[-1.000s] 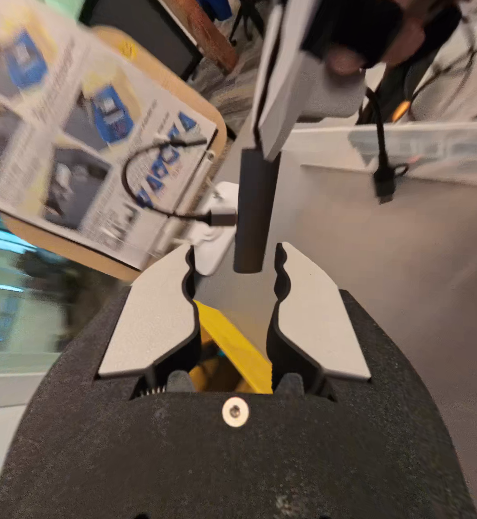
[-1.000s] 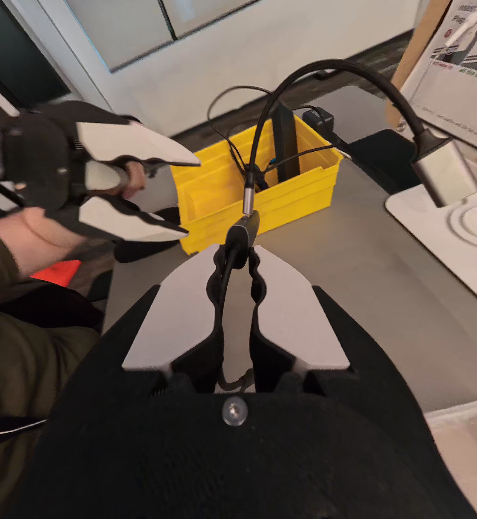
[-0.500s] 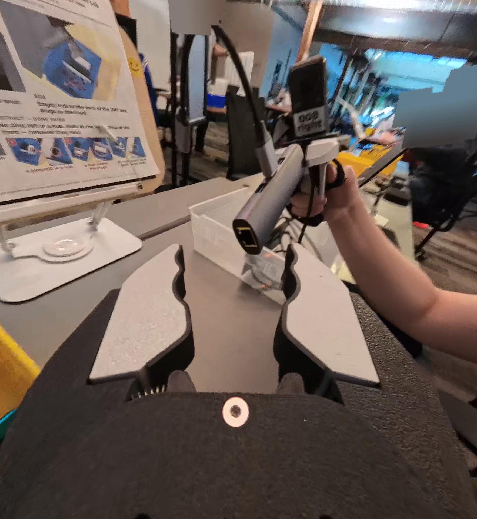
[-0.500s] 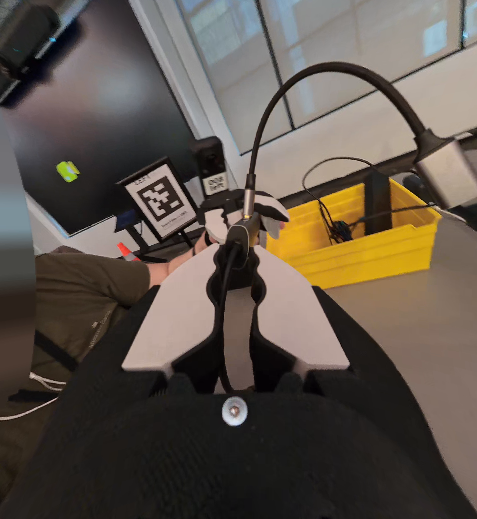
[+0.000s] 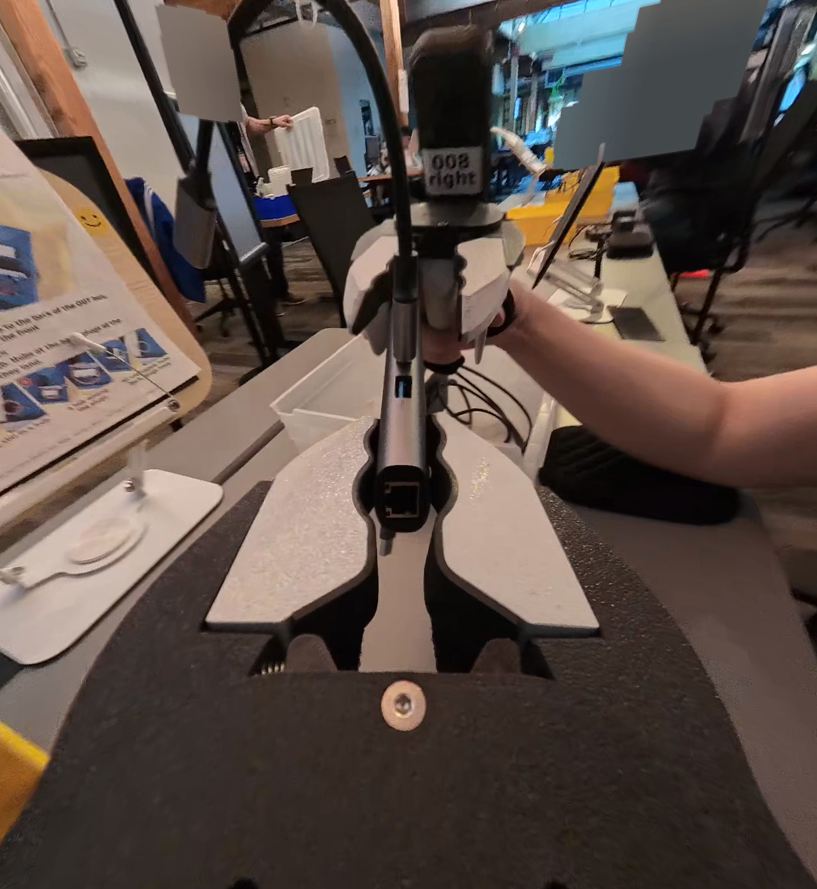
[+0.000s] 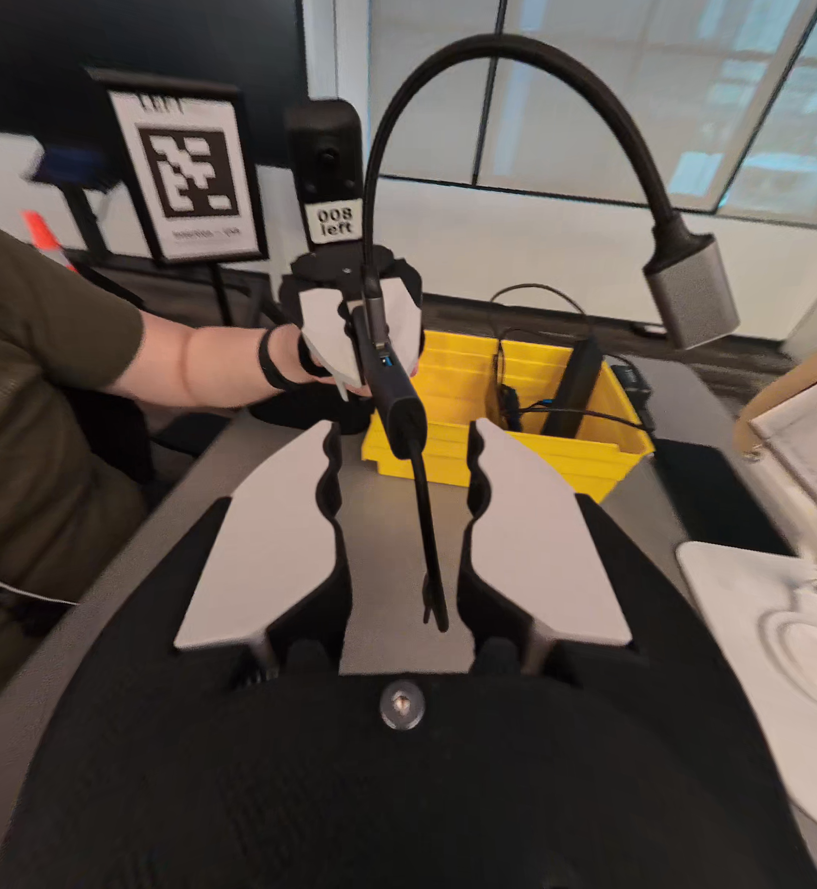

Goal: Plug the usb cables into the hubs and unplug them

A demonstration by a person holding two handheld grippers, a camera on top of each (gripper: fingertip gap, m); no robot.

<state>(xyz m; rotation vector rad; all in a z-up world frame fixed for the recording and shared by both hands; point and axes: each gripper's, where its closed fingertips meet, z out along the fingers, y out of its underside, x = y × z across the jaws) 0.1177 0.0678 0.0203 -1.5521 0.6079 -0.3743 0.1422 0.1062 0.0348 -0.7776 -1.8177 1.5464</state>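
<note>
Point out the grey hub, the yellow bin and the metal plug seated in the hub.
grey hub (image 5: 399, 445), left wrist view: its top face between the fingers.
yellow bin (image 6: 464, 462), right wrist view: its front wall.
metal plug (image 5: 404, 327), left wrist view: its silver shell above the hub.

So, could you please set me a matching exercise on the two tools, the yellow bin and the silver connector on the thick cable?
Things:
1. left tool
2. right tool
3. yellow plastic bin
4. silver boxy connector

States:
A. open, a thin black cable passing between its fingers
B. hanging in the air at the end of a thick black cable
C. shut on the slim grey metal hub
D. on the grey table, cables inside

Pairs: 1-C, 2-A, 3-D, 4-B
</note>
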